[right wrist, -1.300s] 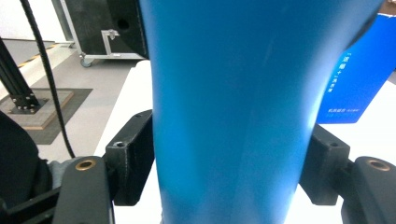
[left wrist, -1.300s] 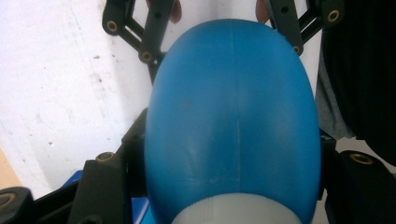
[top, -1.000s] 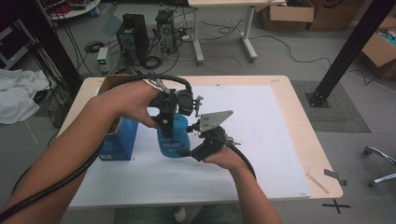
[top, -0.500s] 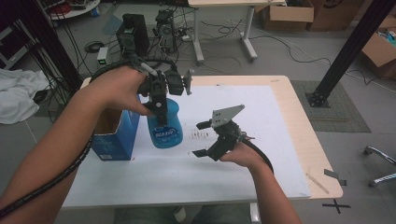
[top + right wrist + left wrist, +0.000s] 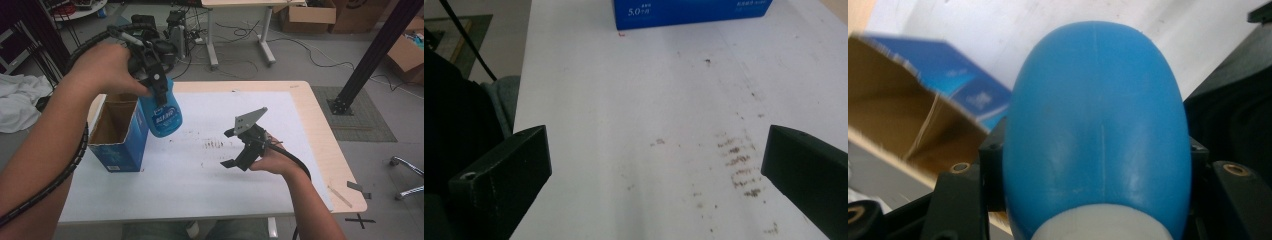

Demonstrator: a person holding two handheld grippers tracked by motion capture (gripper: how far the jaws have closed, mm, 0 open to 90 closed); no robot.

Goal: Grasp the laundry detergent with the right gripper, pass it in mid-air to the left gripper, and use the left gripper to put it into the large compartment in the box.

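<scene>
High view: left gripper [image 5: 156, 82] clamps the neck of a blue plastic bottle [image 5: 161, 111], held in the air above the table [image 5: 310, 95], beside an open blue carton [image 5: 120, 132]. Right gripper [image 5: 235, 149] low over the white sheet [image 5: 200, 170], jaws just opened wide, nothing between them.

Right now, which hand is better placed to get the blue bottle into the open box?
Left. The left gripper is shut on the blue bottle, holding it just beside the open box. The right gripper is open with nothing between its jaws, over the table, farther from the box.
</scene>
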